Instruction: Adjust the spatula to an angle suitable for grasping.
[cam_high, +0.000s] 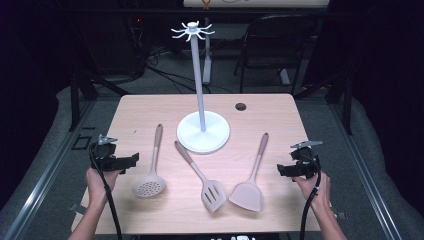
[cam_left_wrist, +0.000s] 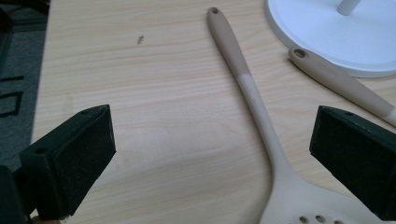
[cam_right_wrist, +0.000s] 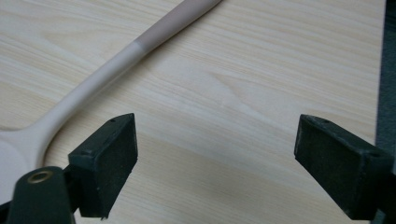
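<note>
Beige perforated skimmer (cam_high: 149, 186) beside left gripper (cam_high: 131, 161), solid turner (cam_high: 247, 195) beside right gripper (cam_high: 283, 170); both jaws apart, empty; grasp each handle mid-length, squarely, for hanging on white utensil stand (cam_high: 203, 131).

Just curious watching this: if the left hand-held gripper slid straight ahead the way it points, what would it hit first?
Probably the skimmer's handle, which crosses between the open left hand-held gripper jaws just ahead; beyond it lies the white stand base. Depth is hard to judge.
</note>
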